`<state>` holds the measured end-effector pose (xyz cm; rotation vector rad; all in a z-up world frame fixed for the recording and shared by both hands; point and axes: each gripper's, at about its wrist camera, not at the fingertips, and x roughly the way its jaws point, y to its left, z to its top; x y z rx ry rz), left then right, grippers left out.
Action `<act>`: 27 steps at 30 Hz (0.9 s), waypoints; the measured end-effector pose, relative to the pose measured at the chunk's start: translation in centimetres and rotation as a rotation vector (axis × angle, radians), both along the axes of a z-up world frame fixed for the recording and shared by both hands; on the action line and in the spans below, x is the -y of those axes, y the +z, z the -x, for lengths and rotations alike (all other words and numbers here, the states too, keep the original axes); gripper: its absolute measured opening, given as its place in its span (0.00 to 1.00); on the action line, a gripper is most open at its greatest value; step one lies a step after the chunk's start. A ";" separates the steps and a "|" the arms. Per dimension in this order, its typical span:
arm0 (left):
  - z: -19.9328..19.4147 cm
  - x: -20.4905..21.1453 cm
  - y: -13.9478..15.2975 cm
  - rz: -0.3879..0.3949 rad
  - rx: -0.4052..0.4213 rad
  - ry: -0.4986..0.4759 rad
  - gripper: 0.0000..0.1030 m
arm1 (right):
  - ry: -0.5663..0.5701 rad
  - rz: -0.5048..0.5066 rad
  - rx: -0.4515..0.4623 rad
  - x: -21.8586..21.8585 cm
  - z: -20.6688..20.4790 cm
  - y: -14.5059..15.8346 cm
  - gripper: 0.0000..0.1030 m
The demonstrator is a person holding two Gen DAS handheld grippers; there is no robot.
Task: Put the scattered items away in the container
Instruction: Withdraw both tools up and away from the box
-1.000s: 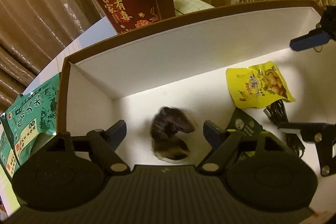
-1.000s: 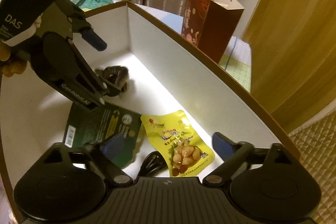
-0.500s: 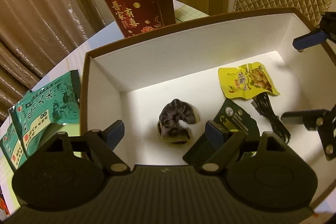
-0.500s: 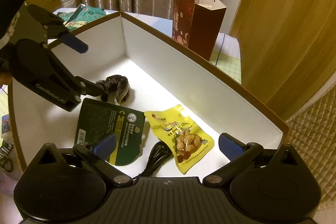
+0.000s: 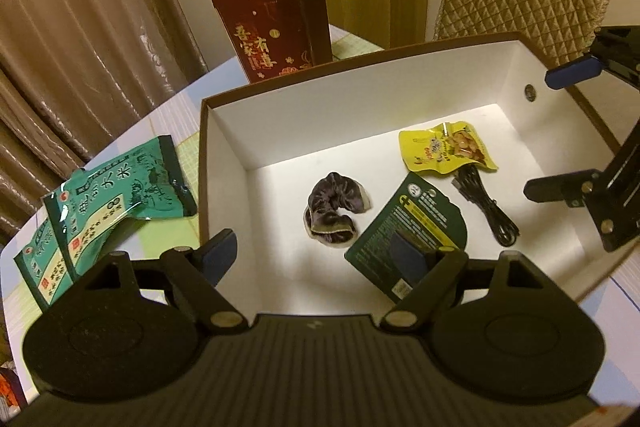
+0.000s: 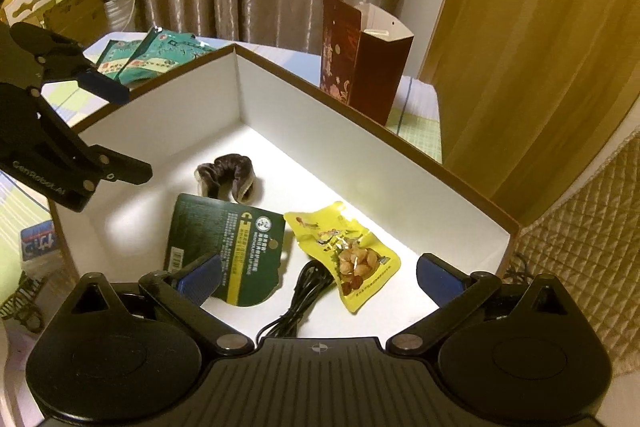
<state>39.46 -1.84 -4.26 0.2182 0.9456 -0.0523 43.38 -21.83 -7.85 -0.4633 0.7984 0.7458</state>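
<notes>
Left wrist view: I'm hovering the left gripper and right gripper, both spread and empty, above the white box; next I'm targeting the green rice packets lying just outside it.

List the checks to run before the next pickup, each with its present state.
1. Left gripper empty, jaws apart: ok.
2. Right gripper empty, jaws apart, having just opened wider: ok.
3. Scrunchie, dark green card, yellow snack pouch and black cable lie on the box floor: ok.
4. Everything tidied: not ok, green packets lie on the table left of the box.
5. Whether the maroon gift bag must go in: cannot tell.
</notes>
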 end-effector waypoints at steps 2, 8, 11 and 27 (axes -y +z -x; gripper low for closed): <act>0.8 0.0 0.5 0.001 0.011 -0.006 0.79 | -0.004 -0.003 0.006 0.0 0.7 0.4 0.98; 3.2 -0.1 1.9 0.008 0.037 -0.022 0.79 | -0.019 -0.015 0.022 -0.1 2.8 1.5 0.98; 4.5 -0.3 2.4 0.010 0.044 -0.025 0.79 | -0.029 -0.015 0.028 -0.1 4.0 1.9 0.98; 13.7 -2.2 3.9 0.085 0.075 -0.039 0.82 | -0.092 -0.026 0.057 0.3 10.4 3.3 0.98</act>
